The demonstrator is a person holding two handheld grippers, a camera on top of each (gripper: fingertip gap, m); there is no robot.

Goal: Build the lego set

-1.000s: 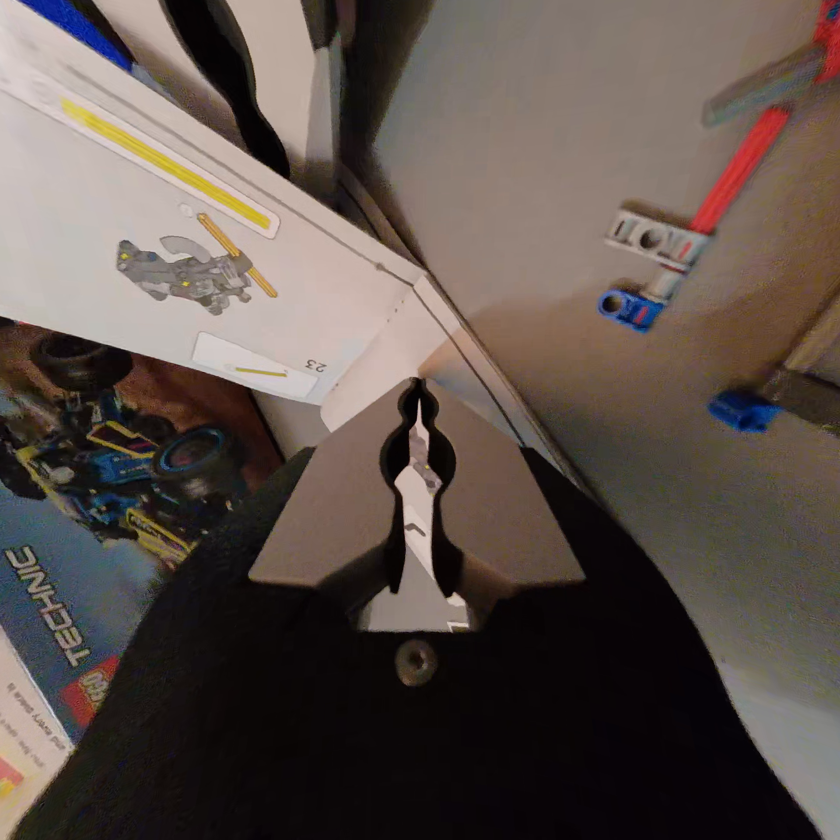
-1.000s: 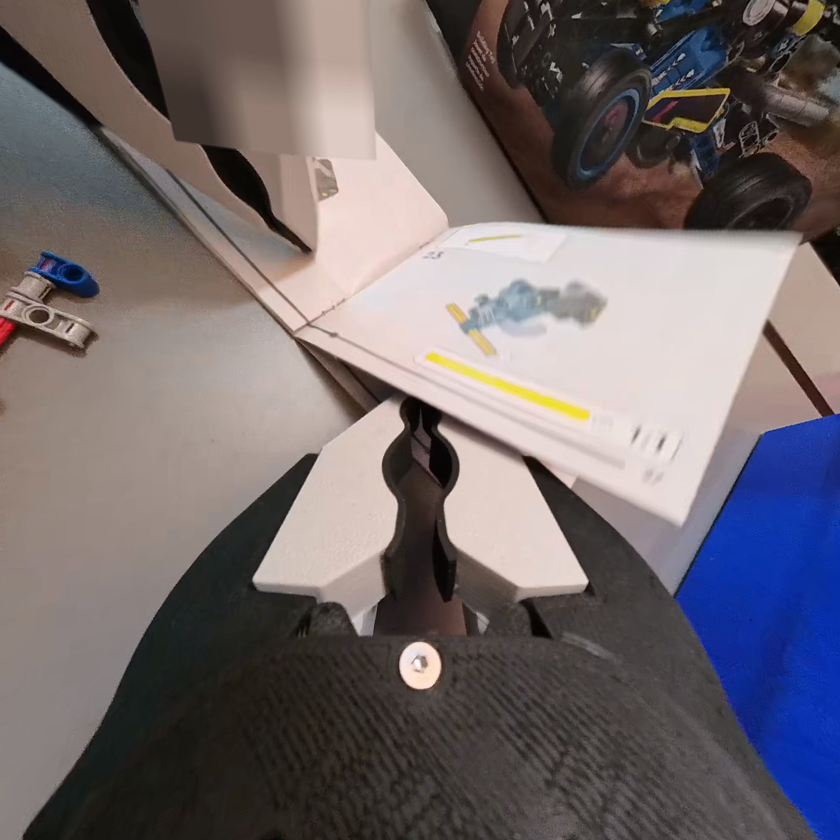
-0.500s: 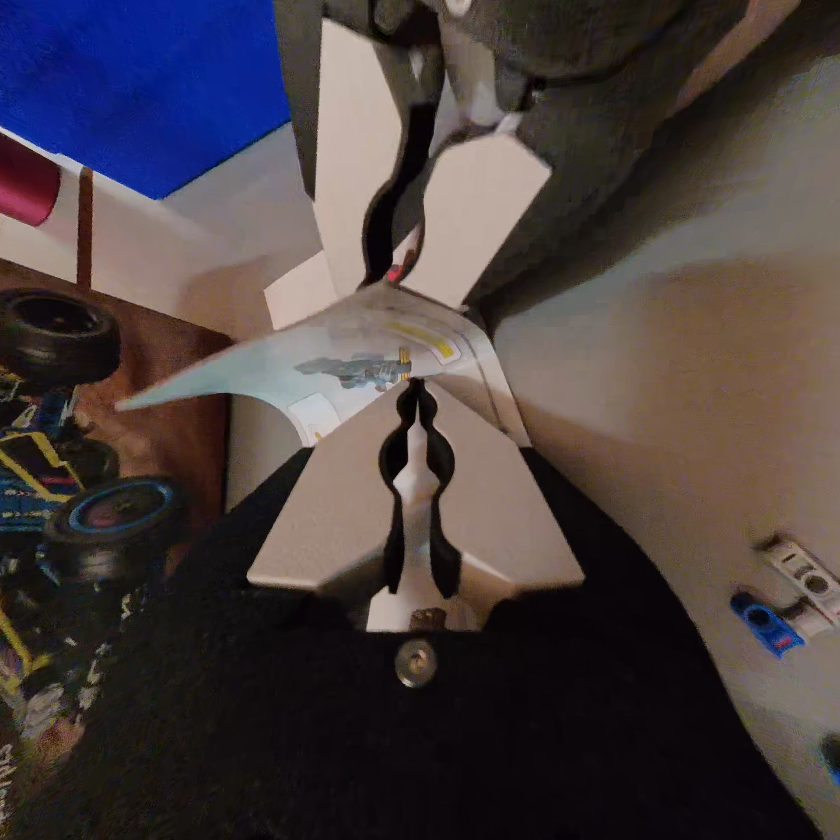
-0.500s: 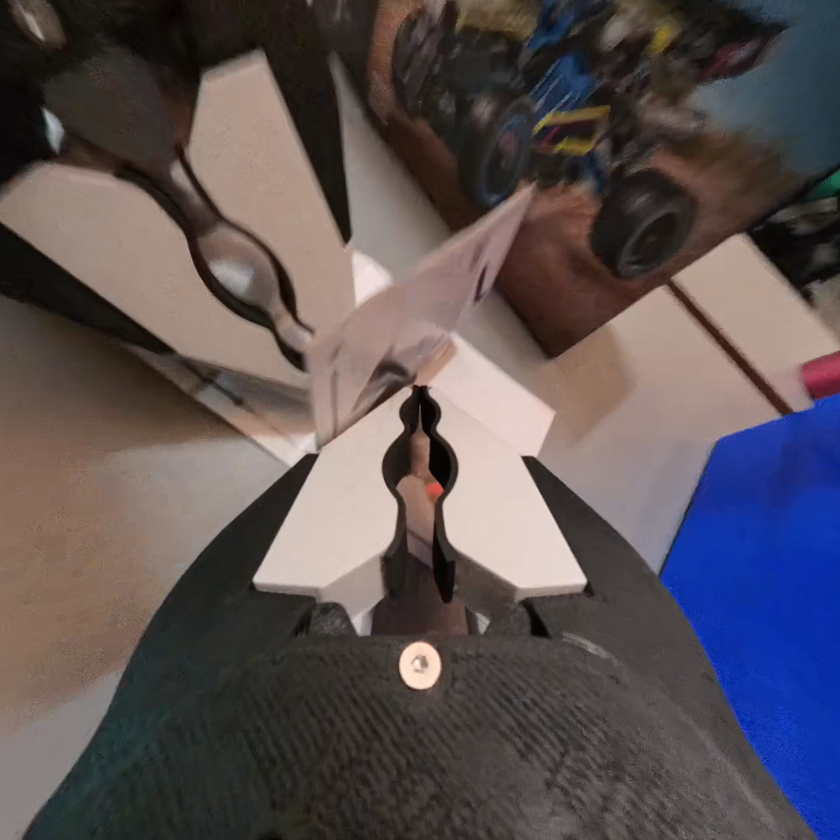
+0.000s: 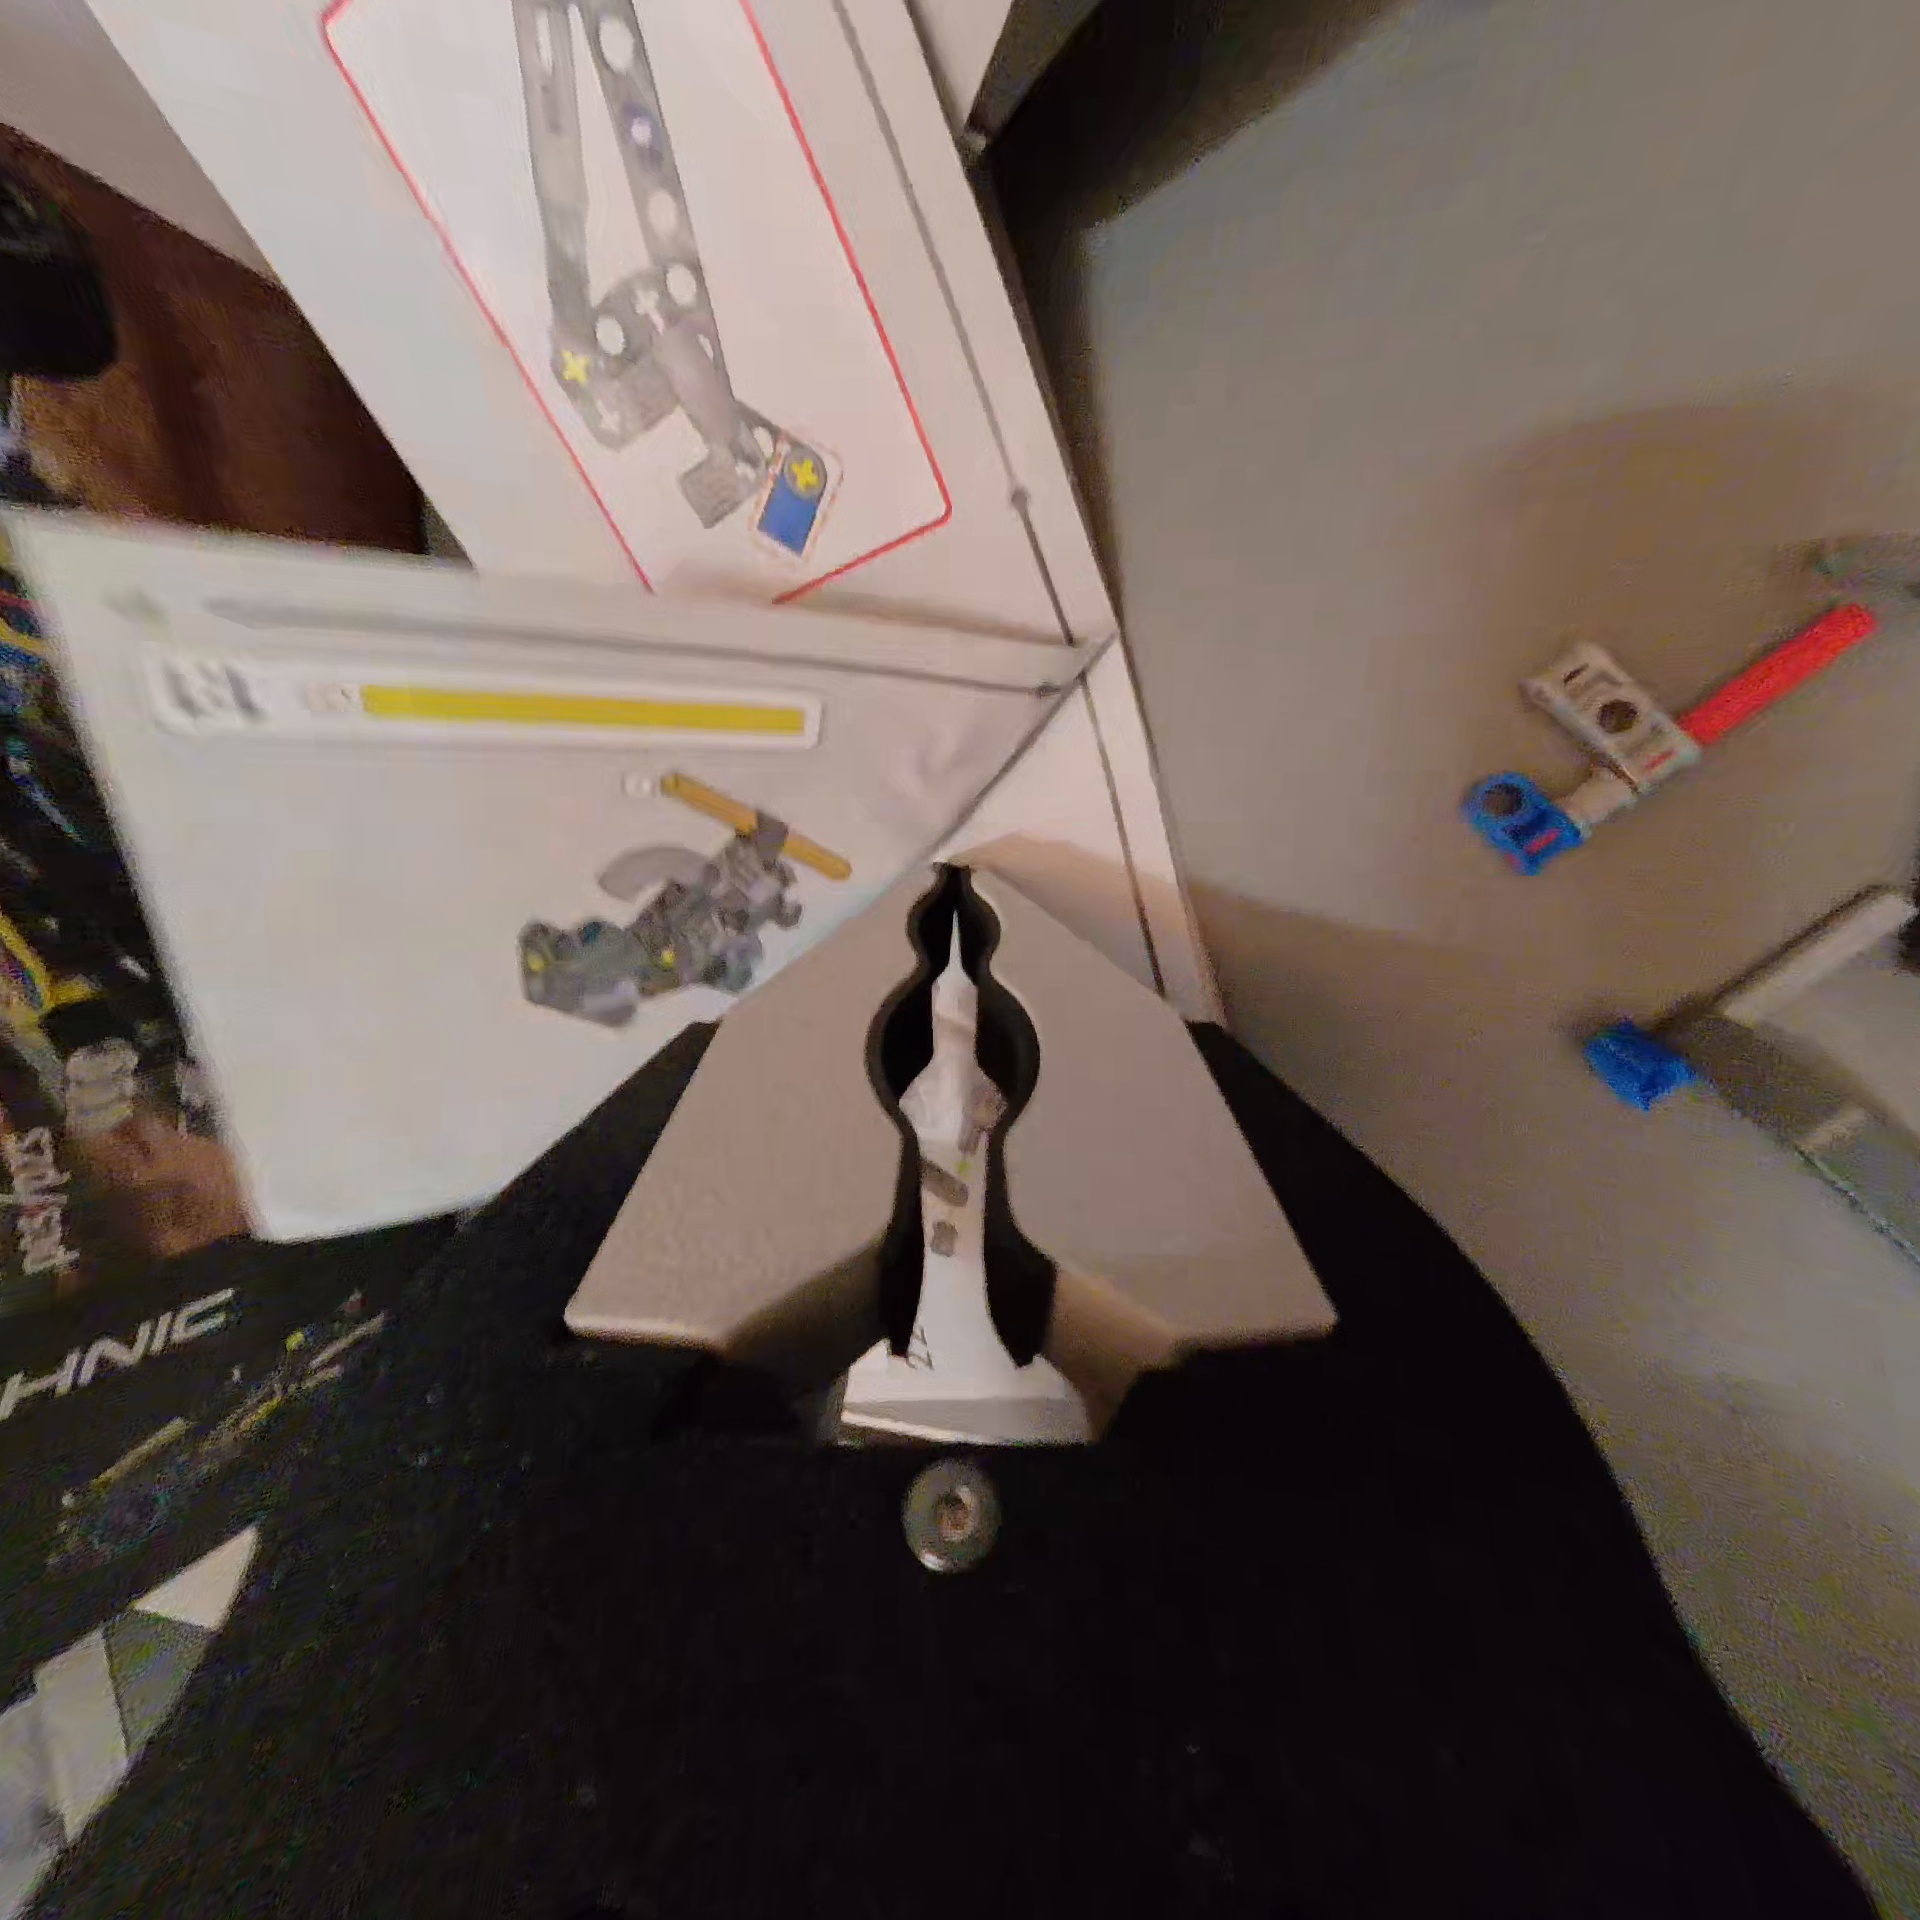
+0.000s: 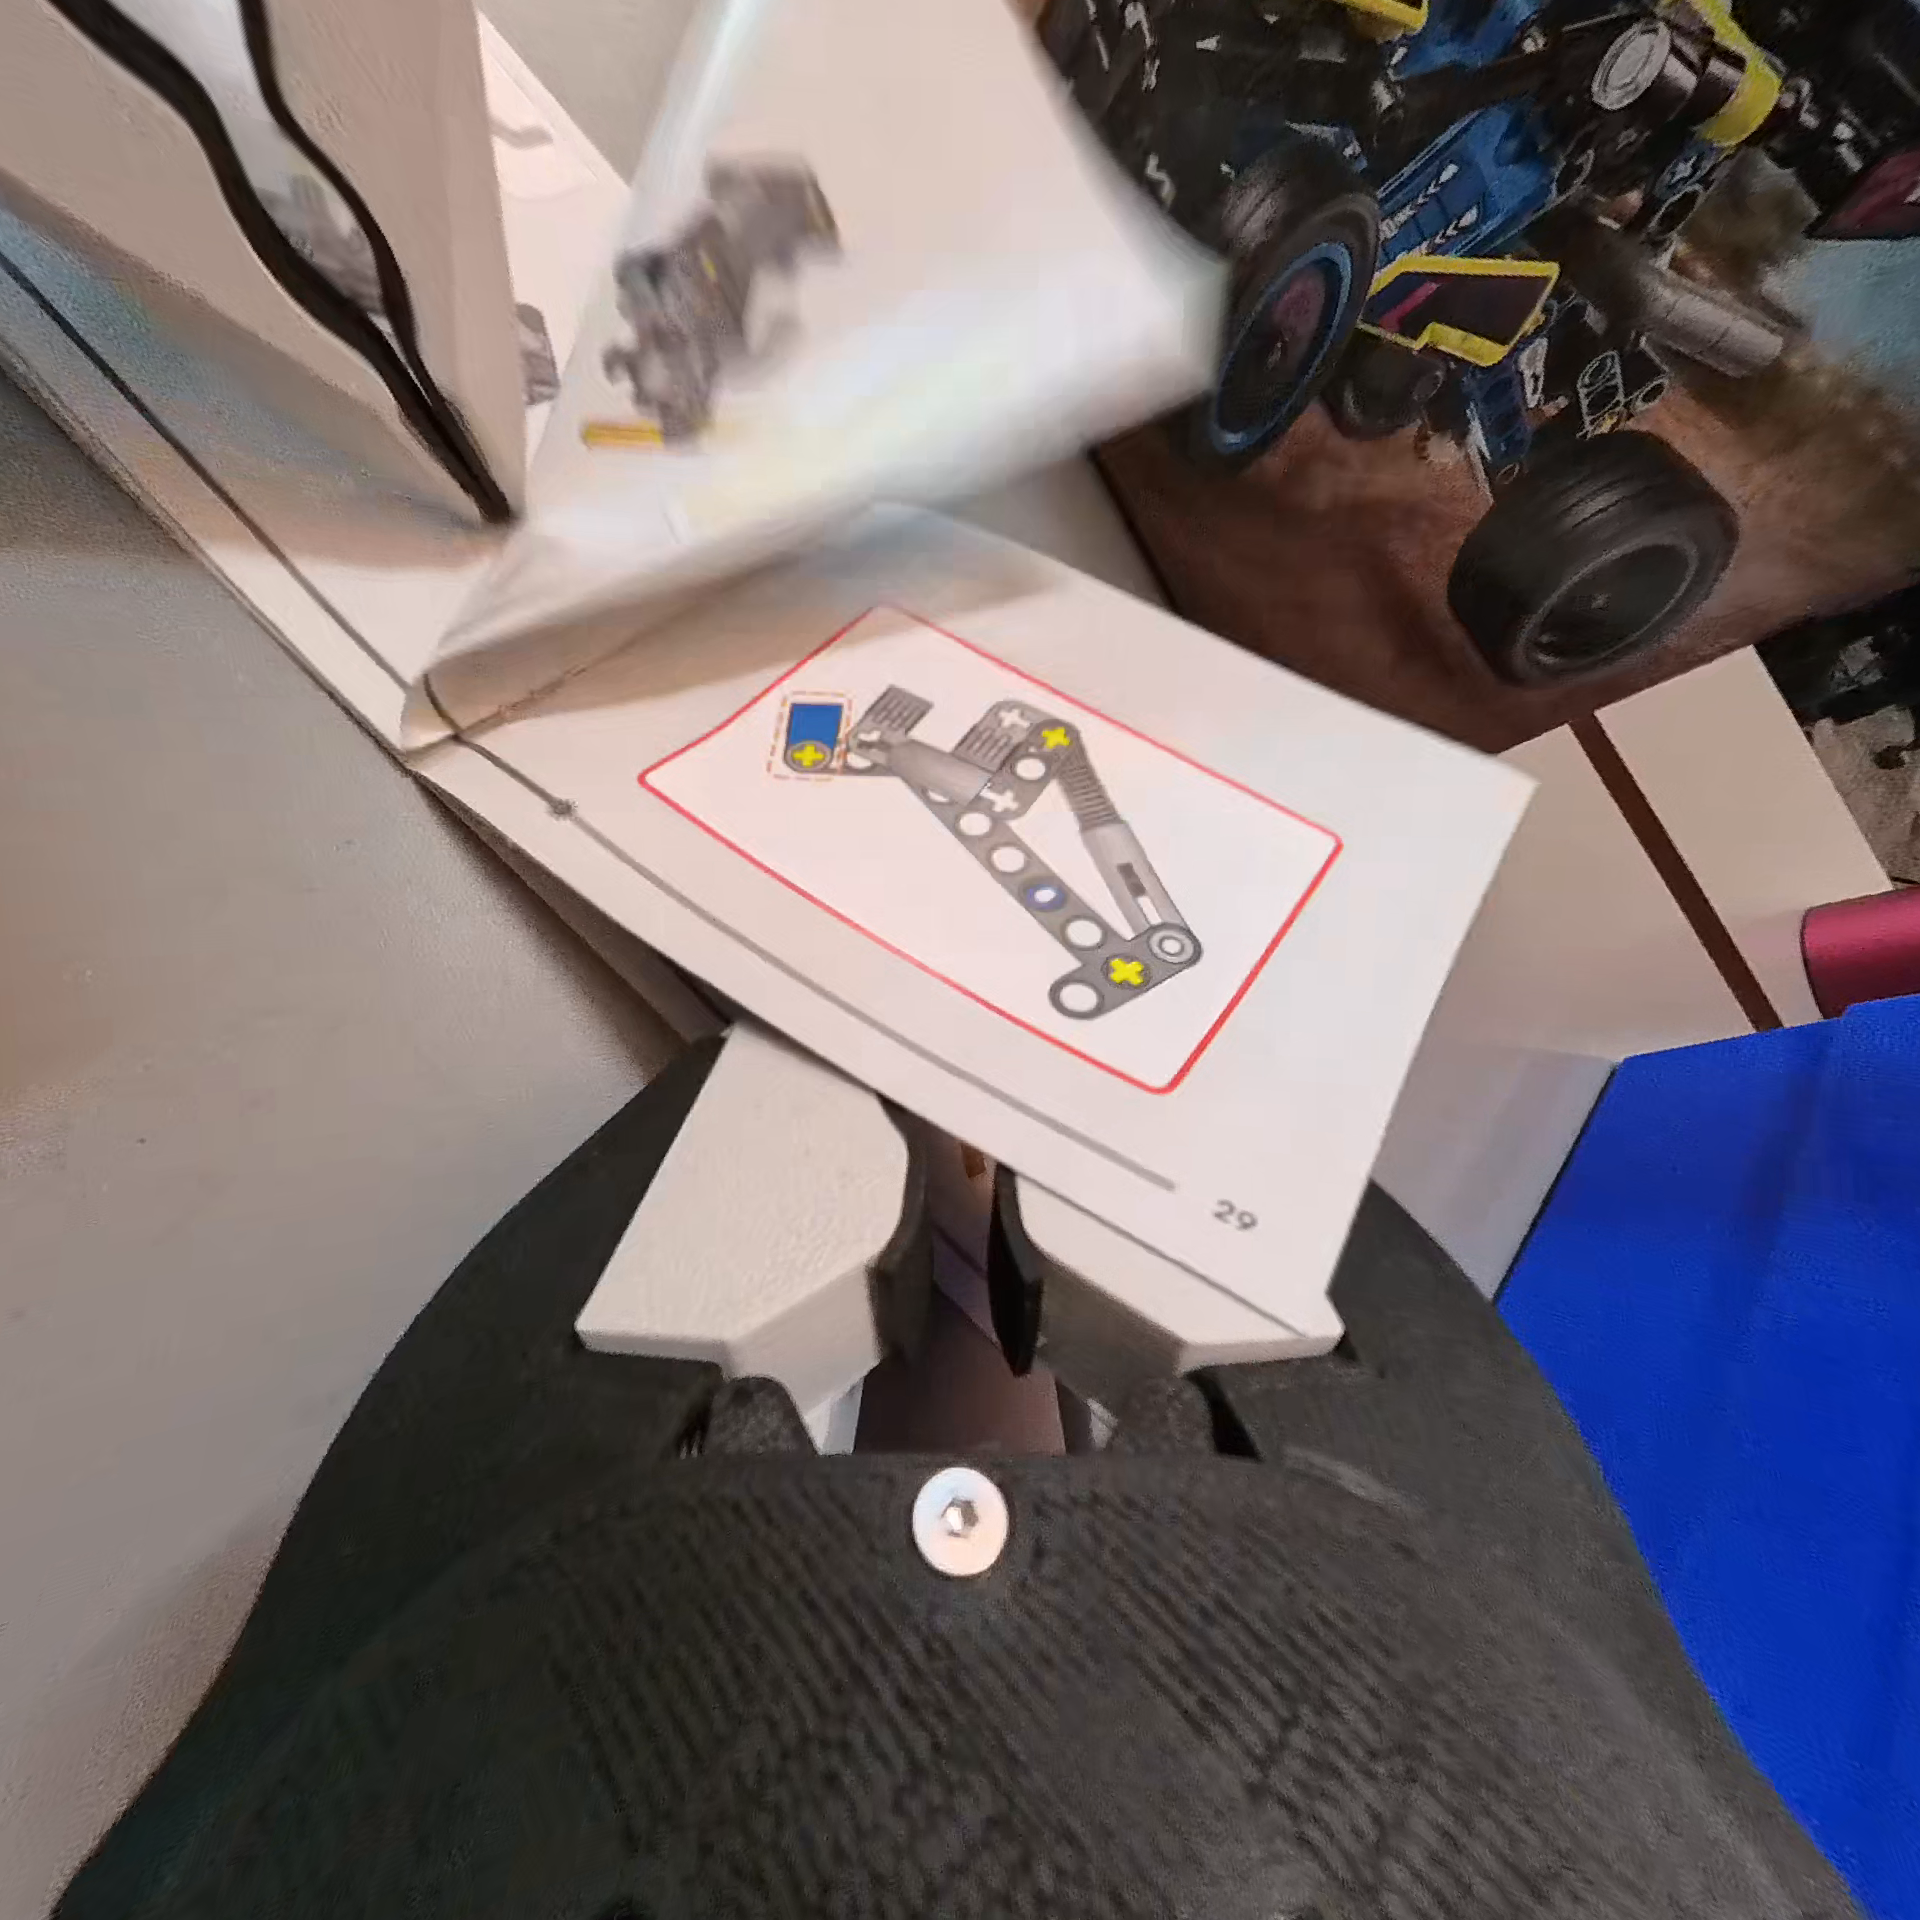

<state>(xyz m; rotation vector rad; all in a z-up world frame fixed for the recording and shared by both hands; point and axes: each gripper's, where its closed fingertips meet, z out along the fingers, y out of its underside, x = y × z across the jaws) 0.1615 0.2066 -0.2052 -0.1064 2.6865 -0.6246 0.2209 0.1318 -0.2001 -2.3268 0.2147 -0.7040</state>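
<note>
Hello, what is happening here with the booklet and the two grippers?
A person is leafing through the instruction booklet with two handheld grippers. The left gripper is shut on a page and holds it raised. The right gripper lies partly under the page with the red-framed drawing, its fingertips hidden. A small red, grey and blue assembly lies untouched on the table.

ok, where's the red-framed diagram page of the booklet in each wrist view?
Left wrist view: red-framed diagram page at top centre, above the left gripper, tilted.
Right wrist view: same page at centre, lying over the right gripper's tips, which it hides.
Shared landmark: the box with the car picture, beyond the booklet.
</note>
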